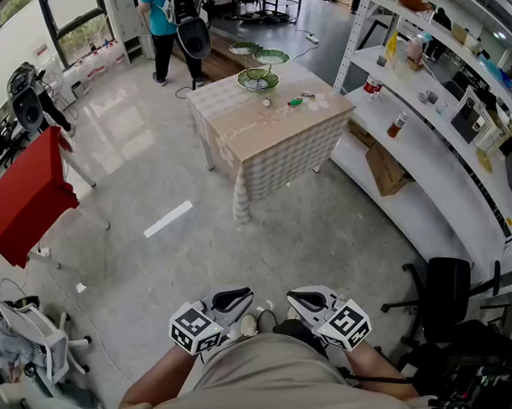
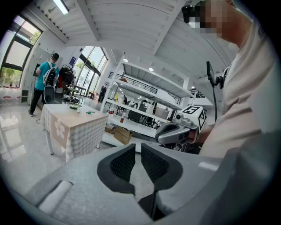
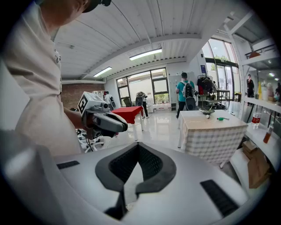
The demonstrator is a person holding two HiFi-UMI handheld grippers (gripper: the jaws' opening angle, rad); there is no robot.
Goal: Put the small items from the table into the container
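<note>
Far ahead stands a table with a checked cloth (image 1: pixel 270 128). On it are a green tiered dish (image 1: pixel 258 78), a small green item (image 1: pixel 295 102), a white ball (image 1: pixel 267 102) and other small bits (image 1: pixel 312 95). Both grippers hang low against the person's body, a long way from the table. My left gripper (image 1: pixel 246 294) has its jaws a narrow gap apart with nothing between them (image 2: pixel 137 146). My right gripper (image 1: pixel 294 298) is shut and empty, its tips touching (image 3: pixel 138 145). The table also shows in the left gripper view (image 2: pixel 70 121) and the right gripper view (image 3: pixel 215 125).
White shelving (image 1: pixel 429 126) with bottles and boxes runs along the right, a cardboard box (image 1: pixel 385 168) on its low shelf. A black office chair (image 1: pixel 448 293) stands near right. A red table (image 1: pixel 29 195) and a white chair (image 1: pixel 34 333) are left. A person in a teal shirt (image 1: pixel 162 27) stands beyond the table.
</note>
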